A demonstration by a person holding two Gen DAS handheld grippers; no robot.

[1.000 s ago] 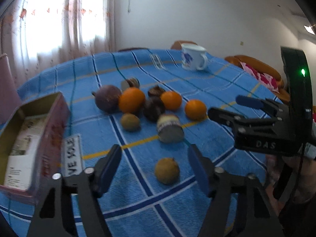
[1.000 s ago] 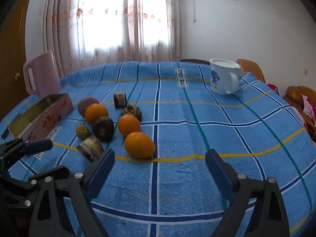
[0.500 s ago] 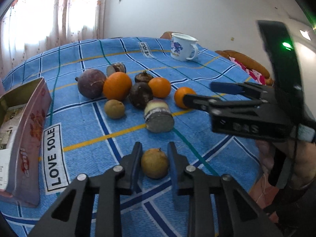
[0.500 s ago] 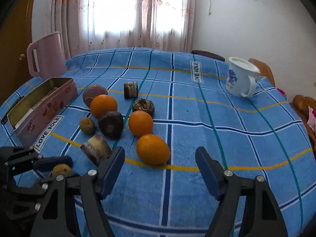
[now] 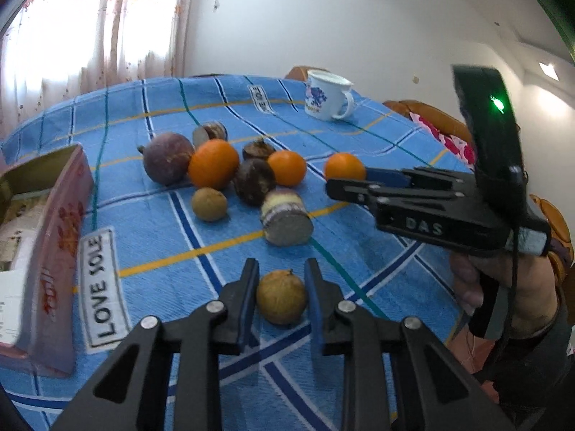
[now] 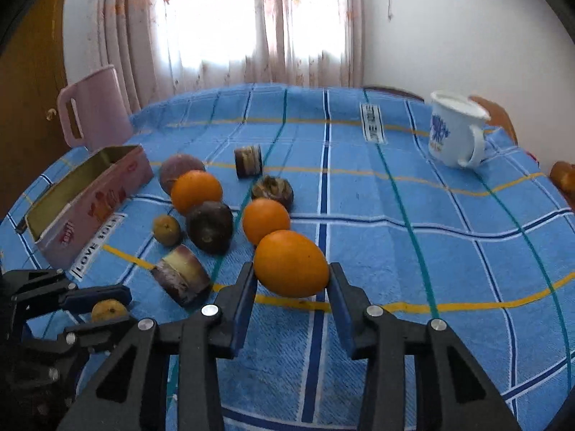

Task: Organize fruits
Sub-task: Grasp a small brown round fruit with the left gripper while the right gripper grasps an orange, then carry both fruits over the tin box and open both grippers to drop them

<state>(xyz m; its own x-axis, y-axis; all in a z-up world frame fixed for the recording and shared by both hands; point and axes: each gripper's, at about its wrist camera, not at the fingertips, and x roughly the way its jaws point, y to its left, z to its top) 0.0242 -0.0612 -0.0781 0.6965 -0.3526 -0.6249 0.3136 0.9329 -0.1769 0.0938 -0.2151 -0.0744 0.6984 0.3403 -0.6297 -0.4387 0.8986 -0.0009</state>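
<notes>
Two claws are each clamped on a fruit. Our left claw [image 5: 281,300] grips a small brownish-yellow fruit [image 5: 282,298] between its blue pads, close over the blue checked cloth on the surface [image 5: 359,133]; we cannot tell whether the fruit touches the cloth. Our right claw [image 6: 291,289] is closed on a large oval orange [image 6: 291,263], held at the near right edge of the fruit cluster.

Taking the pink tin box [image 6: 90,197] as our landmark: it stands open at the left edge of the surface, with a "LOVE SOLE" label [image 5: 102,287] on the cloth just beside its long wall. Right of the box lie a purple-brown round fruit [image 5: 167,158], a round orange [image 5: 214,168] touching it, a small tan fruit [image 5: 209,204], a dark brown fruit [image 5: 254,186], another orange [image 5: 286,168] and a cut striped piece [image 5: 285,215]. Farther from the box, a second cut piece [image 6: 248,161] and a dark wrinkled fruit [image 6: 272,190] sit toward the middle. A white mug [image 6: 454,133] with a blue print stands well apart at the far right. Behind the box rises a pink chair back [image 6: 95,107].
</notes>
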